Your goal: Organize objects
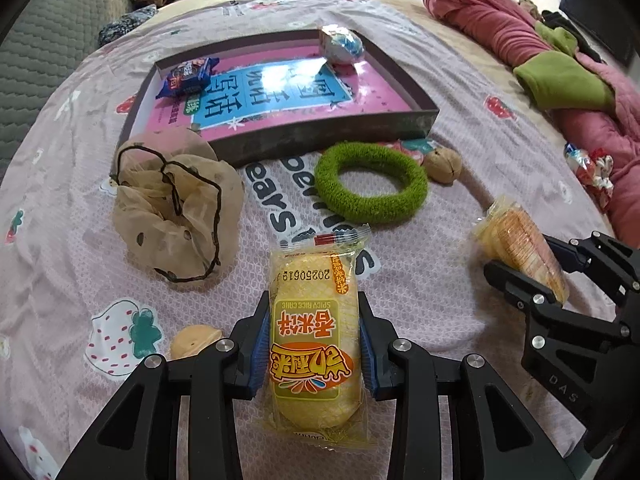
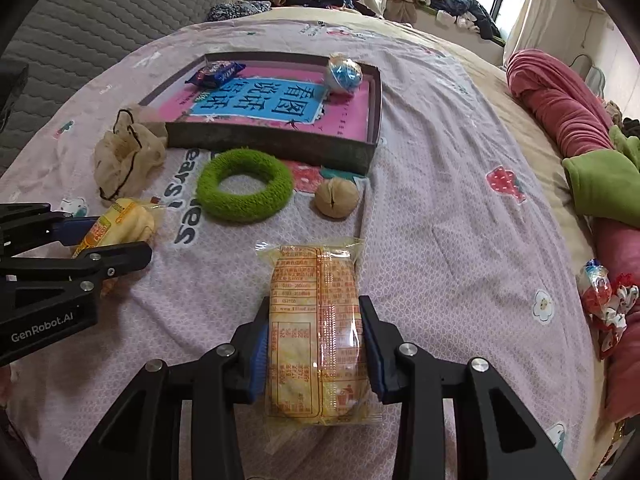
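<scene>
On the pink bedsheet, my left gripper (image 1: 313,300) is shut on a yellow rice cake packet (image 1: 312,344) that lies printed side up, its blue pads pressing both long sides. My right gripper (image 2: 314,303) is shut the same way on a second rice cake packet (image 2: 316,320), which shows its back label. Each wrist view also catches the other hand: the right gripper (image 1: 520,256) at the right edge, the left gripper (image 2: 120,236) at the left edge. Beyond them stands a shallow dark box tray (image 1: 328,136) (image 2: 272,144) with a pink book on its floor.
In the tray lie a blue snack packet (image 1: 188,76) and a foil-wrapped ball (image 1: 342,46). In front of it are a green fuzzy ring (image 1: 372,208), a walnut (image 1: 442,164), a beige mesh pouch (image 1: 176,204) and a small round biscuit (image 1: 194,340). A red blanket (image 2: 560,104) lines the right side.
</scene>
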A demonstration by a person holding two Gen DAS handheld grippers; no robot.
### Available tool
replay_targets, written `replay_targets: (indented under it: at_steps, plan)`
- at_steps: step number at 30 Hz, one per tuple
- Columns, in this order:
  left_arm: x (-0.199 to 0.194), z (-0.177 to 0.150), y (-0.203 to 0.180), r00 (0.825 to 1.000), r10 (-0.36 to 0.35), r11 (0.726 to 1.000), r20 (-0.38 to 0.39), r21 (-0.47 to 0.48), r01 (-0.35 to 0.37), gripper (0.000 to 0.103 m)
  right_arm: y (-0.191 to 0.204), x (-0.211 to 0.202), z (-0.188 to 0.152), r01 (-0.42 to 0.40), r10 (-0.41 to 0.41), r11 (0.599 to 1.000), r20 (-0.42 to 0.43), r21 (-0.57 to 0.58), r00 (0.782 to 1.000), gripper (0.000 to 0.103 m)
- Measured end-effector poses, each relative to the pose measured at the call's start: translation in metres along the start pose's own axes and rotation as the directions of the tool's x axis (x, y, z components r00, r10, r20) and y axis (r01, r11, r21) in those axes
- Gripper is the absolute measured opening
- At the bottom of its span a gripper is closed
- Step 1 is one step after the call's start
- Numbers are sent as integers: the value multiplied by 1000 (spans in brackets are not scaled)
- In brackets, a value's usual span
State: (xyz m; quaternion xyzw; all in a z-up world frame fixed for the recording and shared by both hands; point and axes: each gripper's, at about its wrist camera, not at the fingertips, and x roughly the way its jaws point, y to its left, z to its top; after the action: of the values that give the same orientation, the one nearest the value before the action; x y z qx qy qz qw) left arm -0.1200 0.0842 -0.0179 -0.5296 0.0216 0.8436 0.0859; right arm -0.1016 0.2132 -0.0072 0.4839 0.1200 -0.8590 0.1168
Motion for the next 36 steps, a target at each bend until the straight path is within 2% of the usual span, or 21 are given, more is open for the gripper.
replay_targets:
  at_steps: [3, 36]
  plan:
    - [-7, 0, 0, 1000, 0, 1000, 12, -4, 0, 38, 2, -8, 1, -21, 21, 1000, 15, 1, 1000, 40]
    - [-97, -2, 24, 987, 20, 999, 159, -43, -13, 38, 44, -77, 23, -51, 59, 997, 136, -61, 989, 40]
